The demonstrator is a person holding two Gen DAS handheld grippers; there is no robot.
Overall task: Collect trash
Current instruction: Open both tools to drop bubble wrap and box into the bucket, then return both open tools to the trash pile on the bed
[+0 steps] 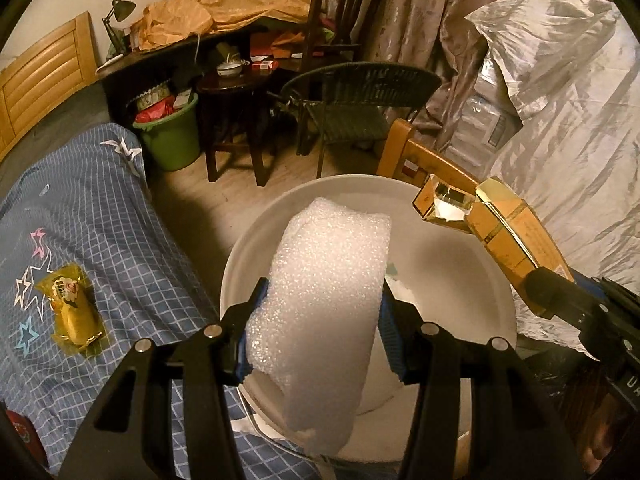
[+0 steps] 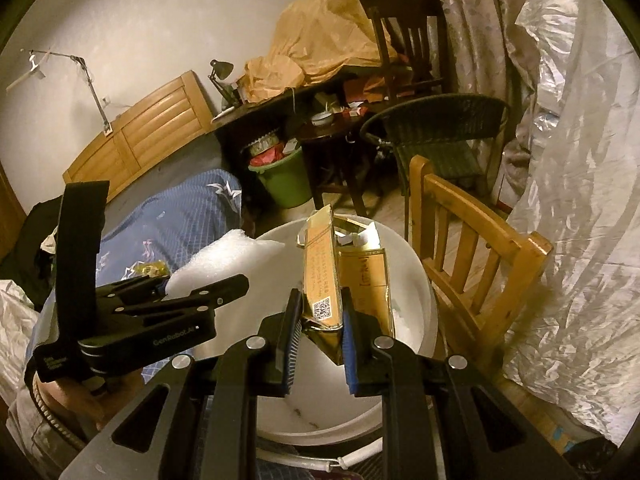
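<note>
Black linkage arms fill the bottom of both wrist views. Between them, the left hand-held gripper [image 1: 316, 334] is clamped on a sheet of white foam wrap [image 1: 324, 300], its blue pads pressing the sheet's two sides, with the loose ends rising ahead of the pads and drooping behind them. The right hand-held gripper [image 2: 320, 320] is nearly closed on a crushed gold and brown carton [image 2: 328, 276], whose opened top points away from the camera.

Both pieces of trash hang over the white bucket [image 1: 256, 248], which stands on the floor between the bed with its blue checked cover [image 1: 100, 216] and a wooden chair [image 2: 464, 248]. The carton looks to sit over the bucket's far right rim rather than its middle. A yellow snack wrapper [image 1: 72, 312] lies on the bed cover, not yet collected.

The main risk seems to be a missed drop. The carton, let go so near the rim, could strike the edge and tip out toward the chair. The foam is light and springy, so it might cling to a pad or drift onto the bed. The two grippers are close together and could knock each other when opening.
</note>
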